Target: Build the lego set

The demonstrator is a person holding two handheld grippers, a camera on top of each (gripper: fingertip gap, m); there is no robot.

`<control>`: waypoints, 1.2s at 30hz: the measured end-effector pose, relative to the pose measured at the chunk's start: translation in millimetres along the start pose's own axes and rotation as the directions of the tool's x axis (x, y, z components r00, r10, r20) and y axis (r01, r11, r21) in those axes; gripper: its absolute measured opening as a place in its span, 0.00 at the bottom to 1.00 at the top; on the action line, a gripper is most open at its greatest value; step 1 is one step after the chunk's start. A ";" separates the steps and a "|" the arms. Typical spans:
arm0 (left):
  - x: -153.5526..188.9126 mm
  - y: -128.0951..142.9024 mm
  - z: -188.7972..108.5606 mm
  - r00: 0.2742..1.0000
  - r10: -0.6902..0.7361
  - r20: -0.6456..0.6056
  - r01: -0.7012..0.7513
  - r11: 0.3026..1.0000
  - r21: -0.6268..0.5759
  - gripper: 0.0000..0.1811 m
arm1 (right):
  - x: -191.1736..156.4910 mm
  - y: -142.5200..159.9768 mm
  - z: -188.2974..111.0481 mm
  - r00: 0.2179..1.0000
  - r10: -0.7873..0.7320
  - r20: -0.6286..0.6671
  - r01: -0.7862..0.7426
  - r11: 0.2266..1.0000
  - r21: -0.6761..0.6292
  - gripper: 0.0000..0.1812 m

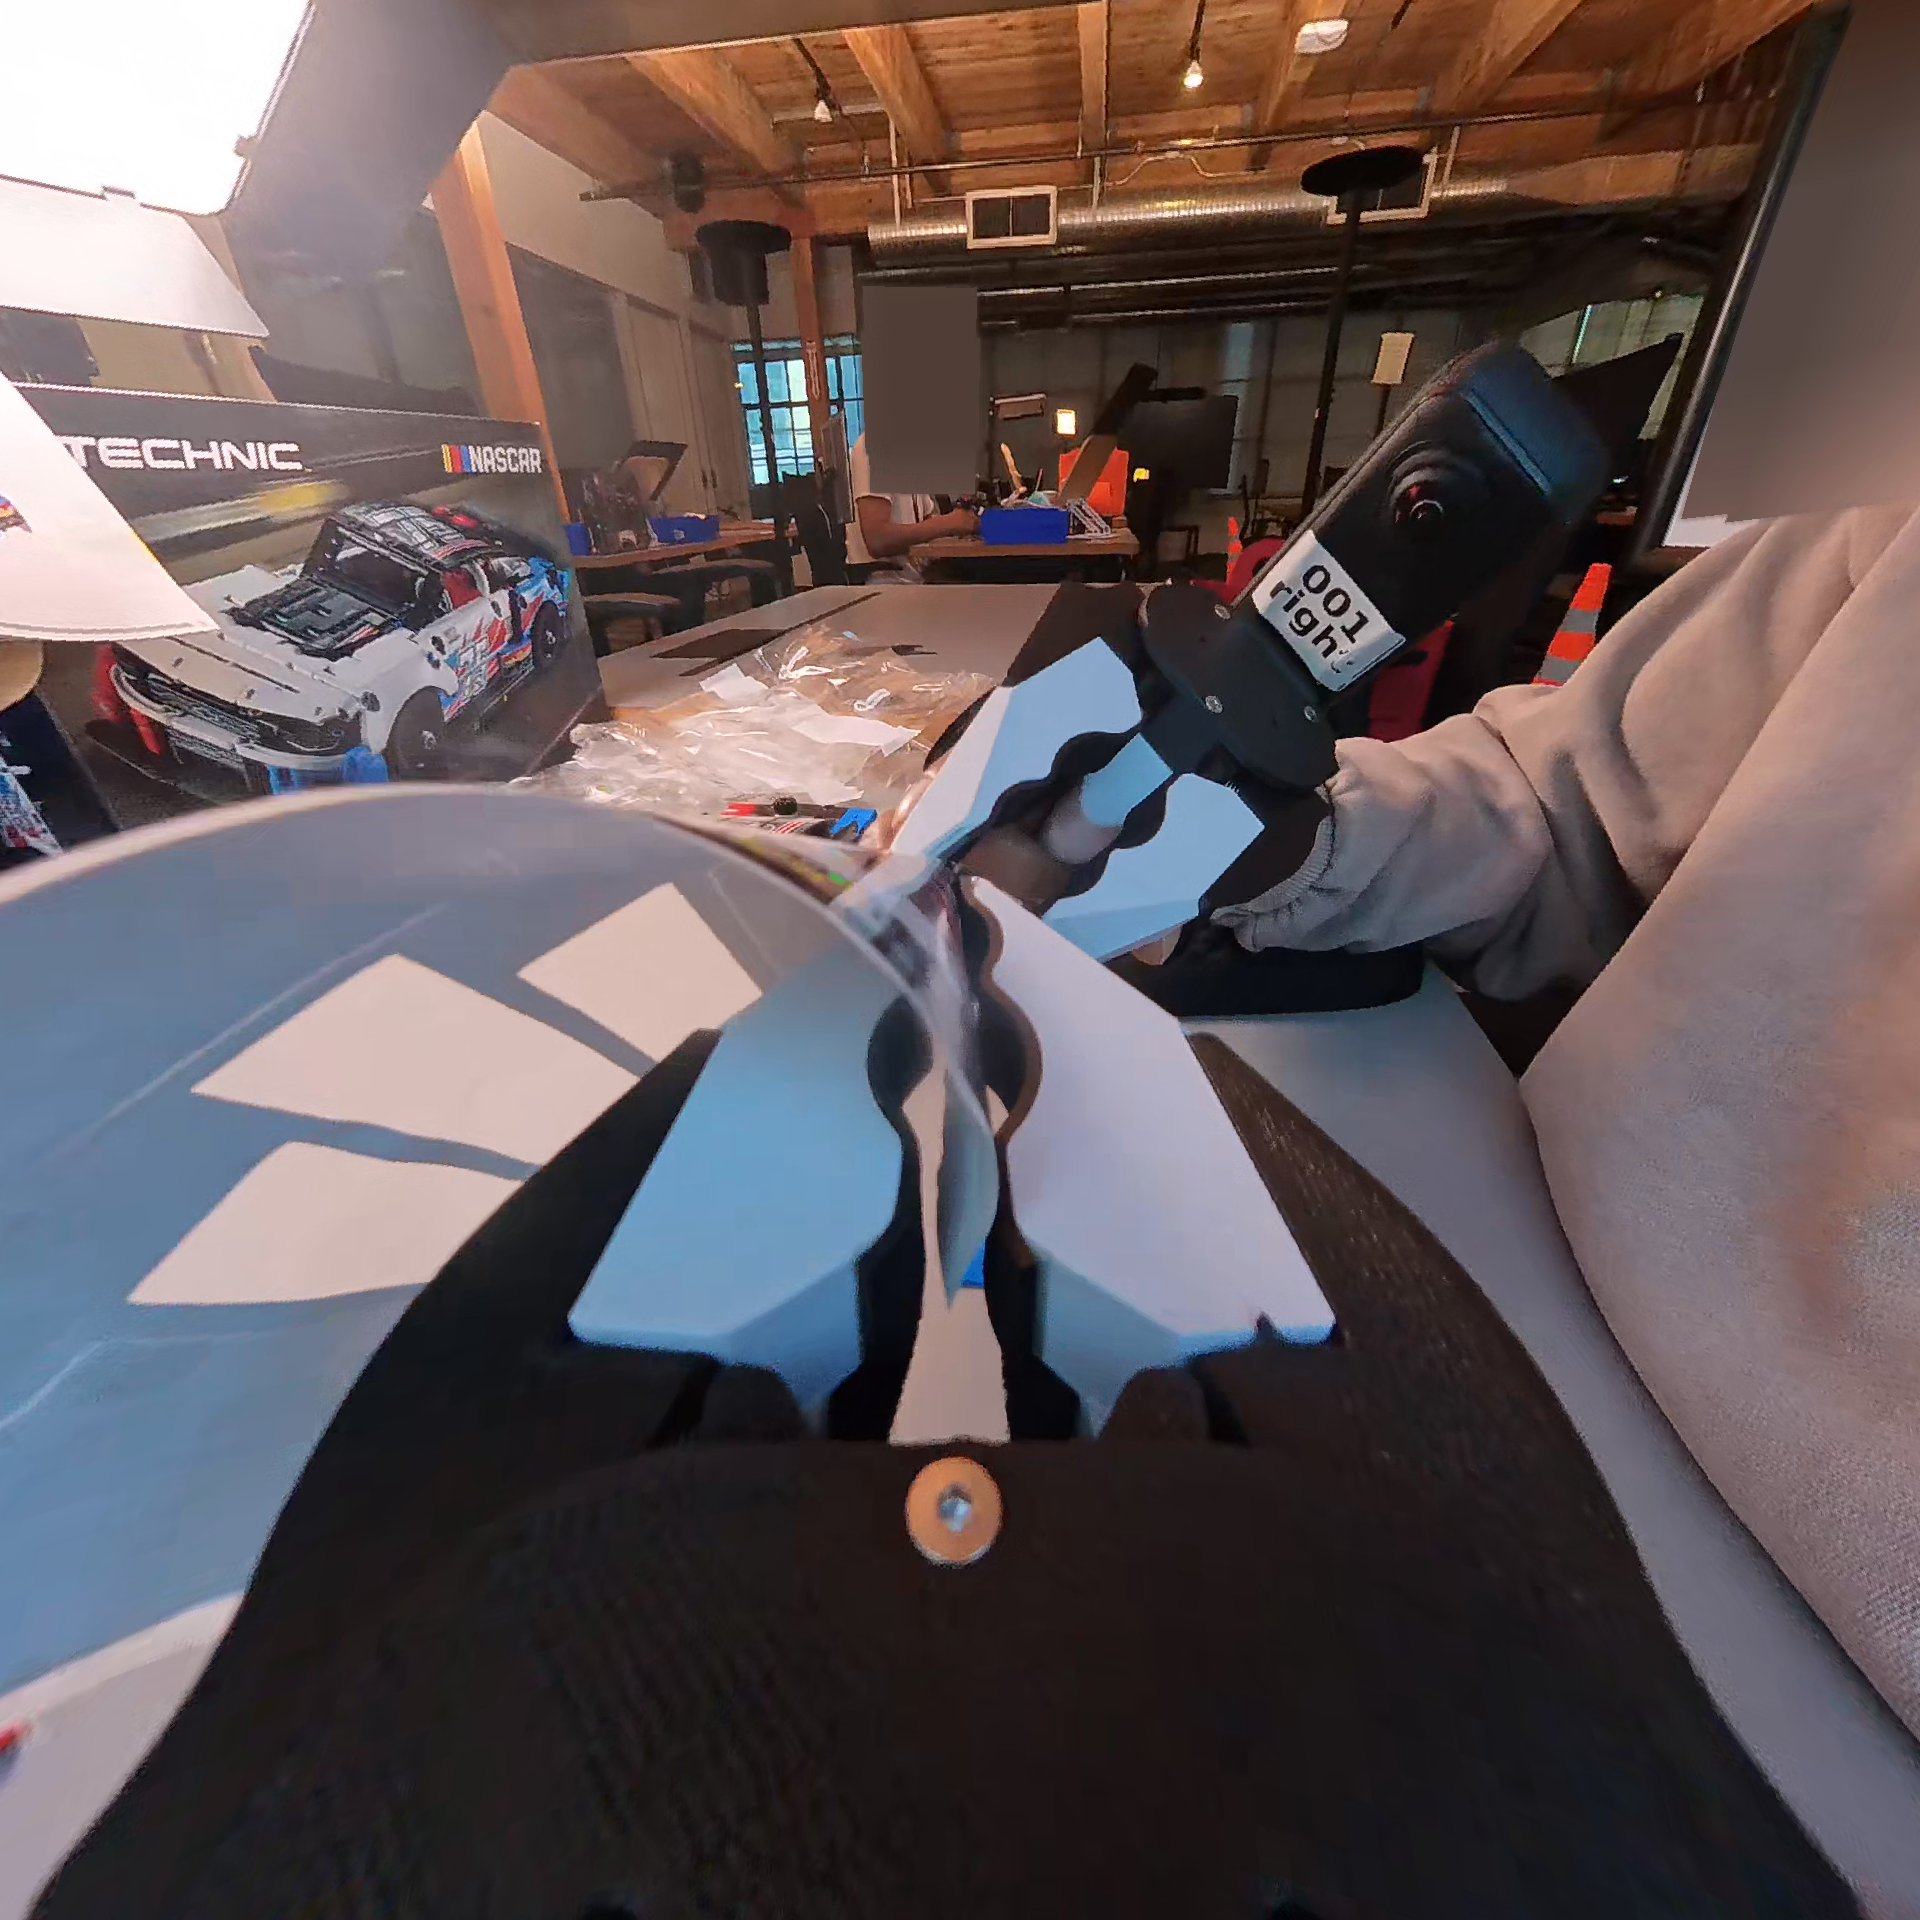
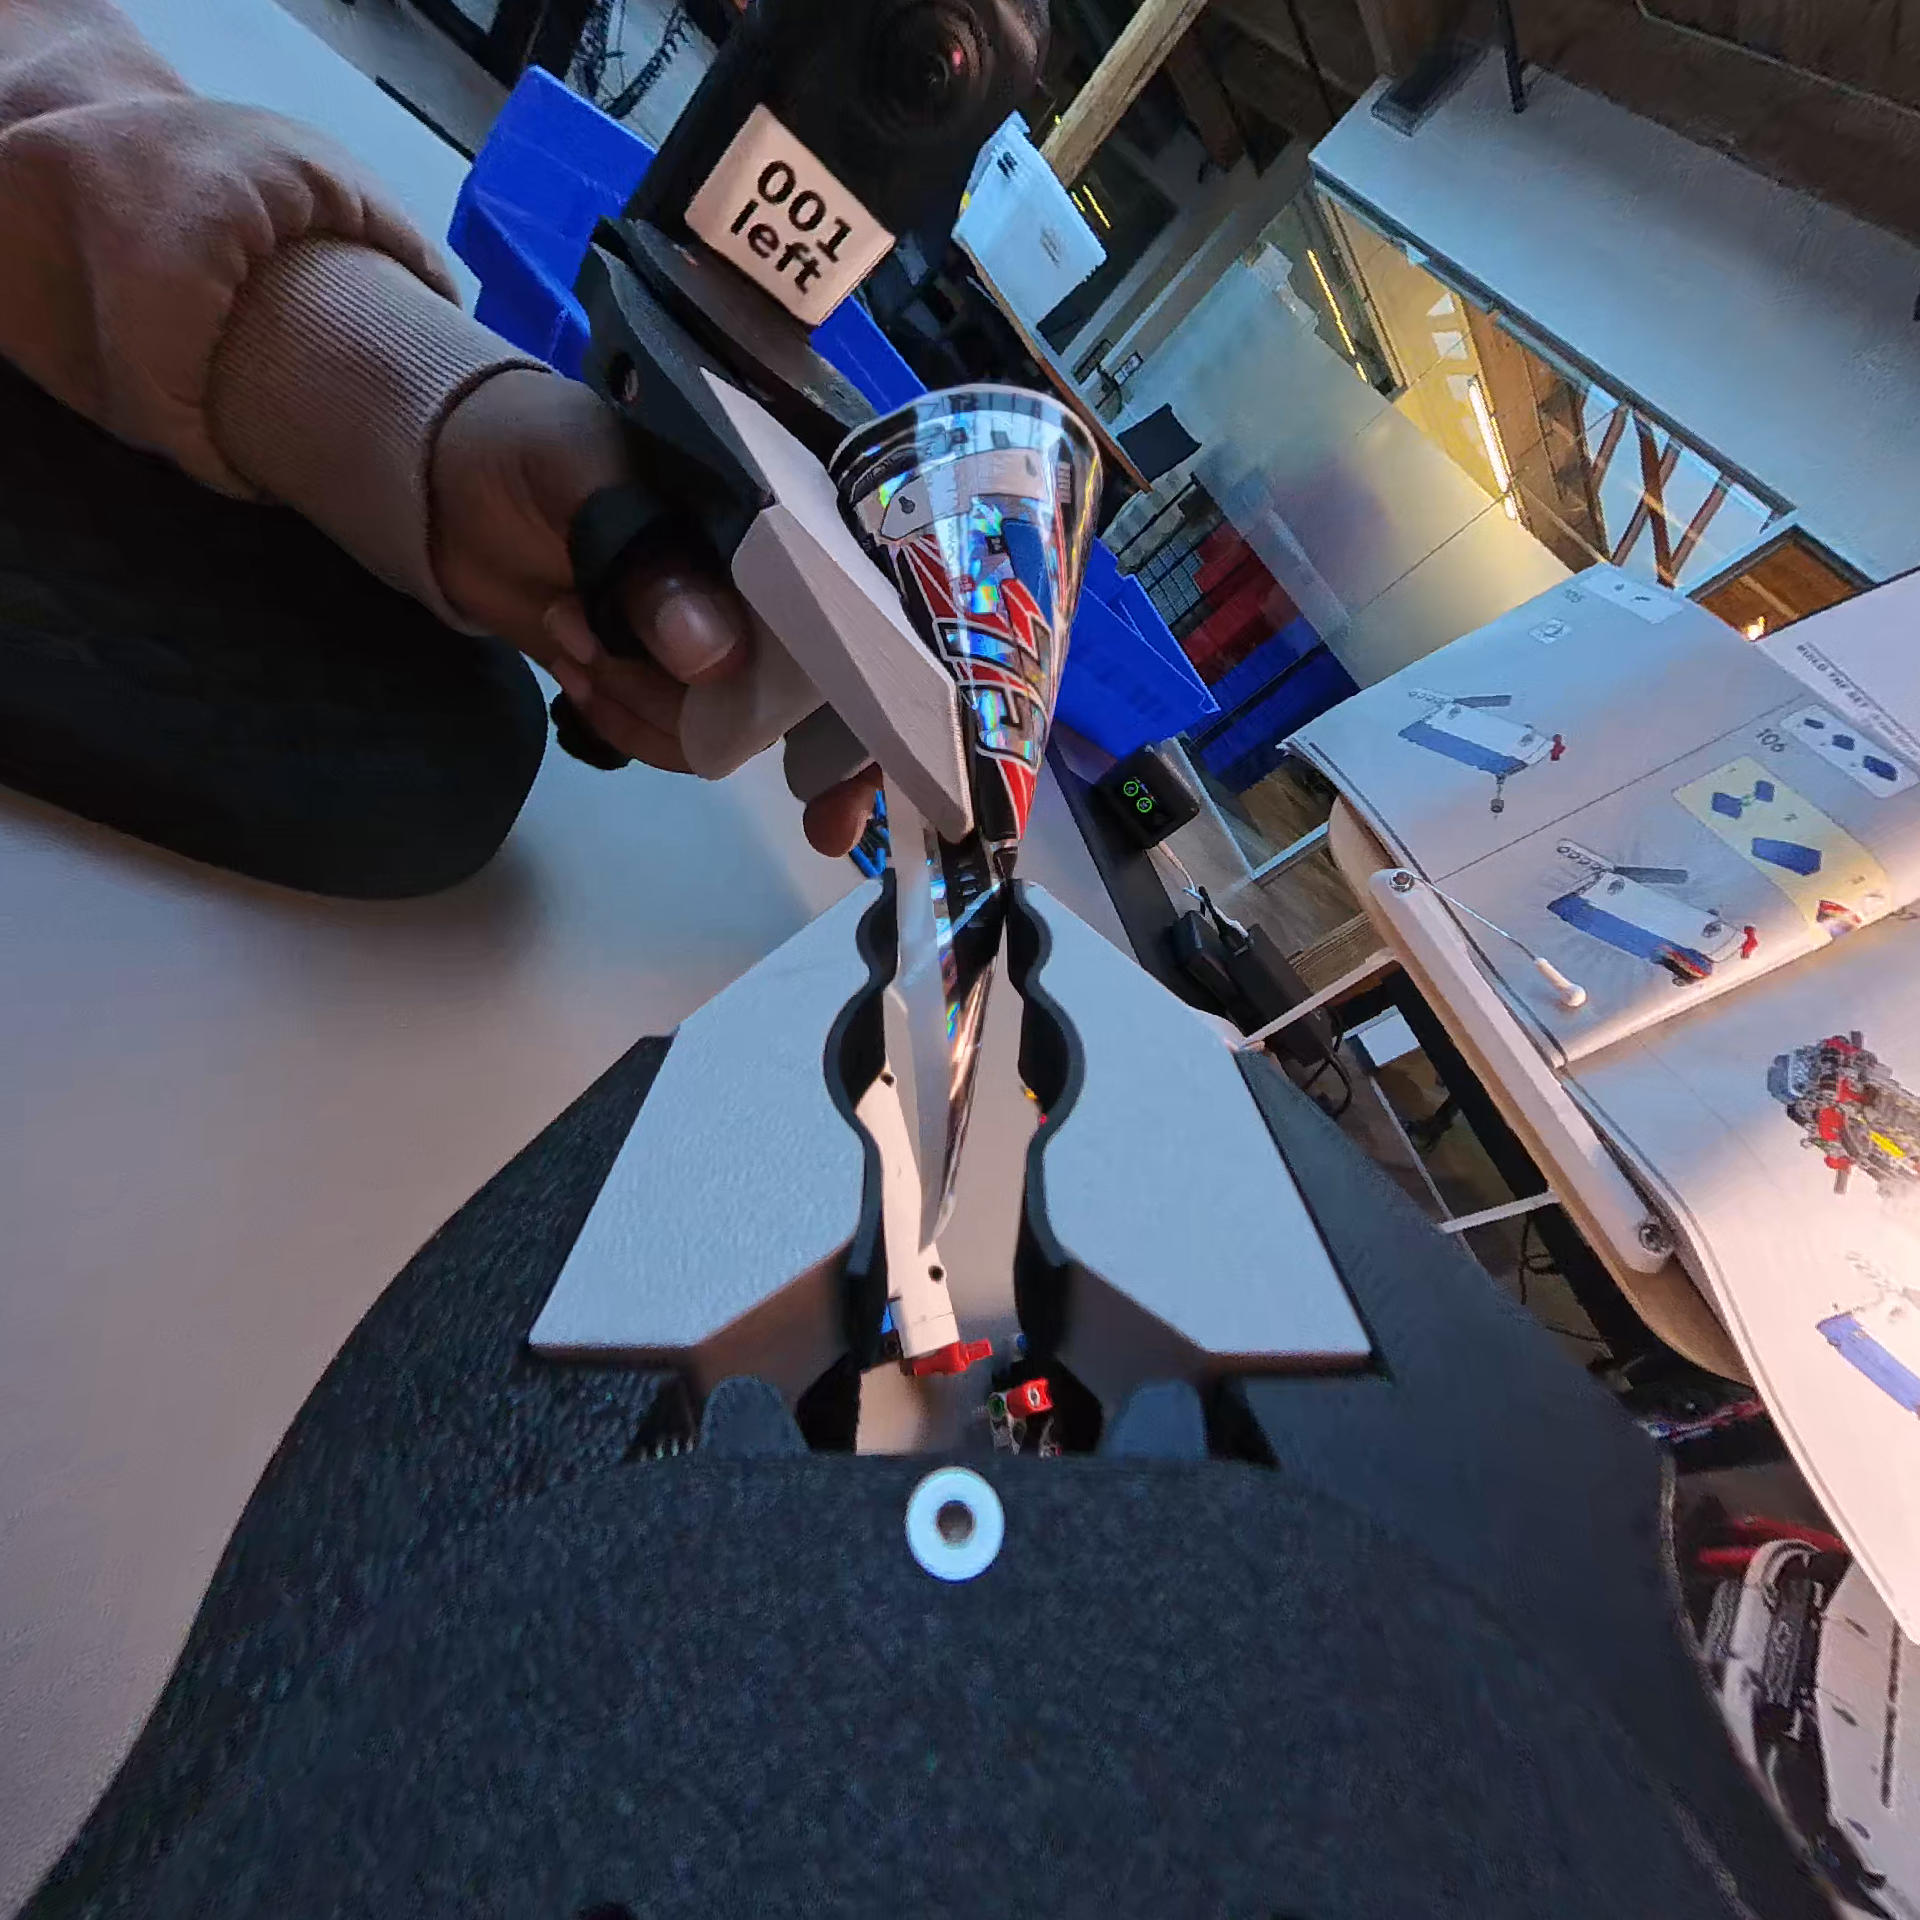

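Observation:
A glossy sticker sheet [image 1: 312,1039] with red, blue and holographic prints is curled between both grippers, held above the table. My left gripper [image 1: 964,935] is shut on one edge of it; the sheet bulges out to the left. My right gripper [image 2: 1003,888] is shut on the sheet's [image 2: 977,582] narrow lower end, fingertips pinched together. The left gripper [image 2: 966,821] and the right gripper [image 1: 935,857] nearly touch tip to tip. A white Lego panel with a red pin [image 2: 914,1195] shows in the gap between my right fingers; I cannot tell whether it is gripped.
The set's box [image 1: 312,603] stands at the left behind crumpled plastic bags [image 1: 748,717]. An open instruction booklet [image 2: 1662,831] lies on a stand at the right, a part-built white car [image 2: 1818,1714] below it. Blue bins [image 2: 540,208] sit behind the left hand. Only a small space, under 4 cm, lies between the two pairs of fingers.

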State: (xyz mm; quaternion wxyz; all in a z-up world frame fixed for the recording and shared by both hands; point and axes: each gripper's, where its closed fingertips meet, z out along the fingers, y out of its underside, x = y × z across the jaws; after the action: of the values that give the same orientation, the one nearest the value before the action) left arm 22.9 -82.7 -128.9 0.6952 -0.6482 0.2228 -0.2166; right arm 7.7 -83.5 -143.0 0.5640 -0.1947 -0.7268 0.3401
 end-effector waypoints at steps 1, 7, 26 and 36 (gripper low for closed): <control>0.8 1.6 0.3 1.000 0.010 -0.002 -0.010 1.000 -0.012 0.00 | -1.7 0.6 -1.0 1.000 0.001 0.017 -0.001 1.000 0.002 0.10; 9.9 9.0 2.2 0.997 0.056 -0.043 -0.058 0.997 -0.050 0.00 | -19.6 -2.8 -12.2 0.941 0.214 0.264 -0.234 0.971 0.047 0.11; 17.8 26.3 5.5 0.984 0.171 -0.055 -0.178 0.970 -0.163 0.00 | -19.4 1.0 -23.1 0.809 0.417 0.413 -0.462 0.887 0.010 0.00; 26.2 32.8 9.0 0.964 0.254 -0.082 -0.265 0.944 -0.198 0.00 | -28.7 2.4 -31.2 0.591 0.571 0.571 -0.654 0.753 -0.076 0.00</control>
State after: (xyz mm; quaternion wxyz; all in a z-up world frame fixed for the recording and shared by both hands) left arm 49.7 -88.8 -161.8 0.6397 -0.6759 0.3469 -0.1168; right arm 45.4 -92.4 -160.4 0.1847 -0.2837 -0.7206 0.6051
